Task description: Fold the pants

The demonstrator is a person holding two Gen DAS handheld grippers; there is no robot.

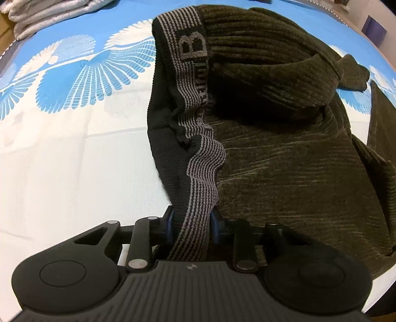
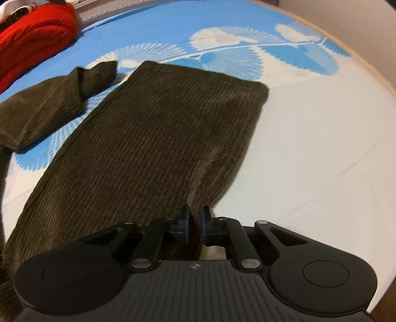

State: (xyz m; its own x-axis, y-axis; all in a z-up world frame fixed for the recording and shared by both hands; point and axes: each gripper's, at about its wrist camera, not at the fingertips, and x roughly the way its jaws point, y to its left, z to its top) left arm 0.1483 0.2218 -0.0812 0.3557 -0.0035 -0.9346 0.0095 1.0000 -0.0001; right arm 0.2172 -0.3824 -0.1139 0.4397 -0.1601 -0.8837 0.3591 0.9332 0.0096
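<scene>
Dark olive corduroy pants (image 1: 284,158) lie on a blue and white patterned bed sheet (image 1: 74,148). Their striped grey and black elastic waistband (image 1: 198,173), with a letter B on it, runs from the top of the left wrist view down into my left gripper (image 1: 191,220), which is shut on it. In the right wrist view one pant leg (image 2: 148,138) stretches away from me and the other leg (image 2: 49,104) lies bunched at the left. My right gripper (image 2: 195,218) is shut on the near edge fold of the pant leg.
A folded pale grey blanket (image 1: 42,17) sits at the far left corner of the bed. A red knitted garment (image 2: 32,39) lies at the far left in the right wrist view. The bed's wooden edge (image 2: 371,64) curves along the right.
</scene>
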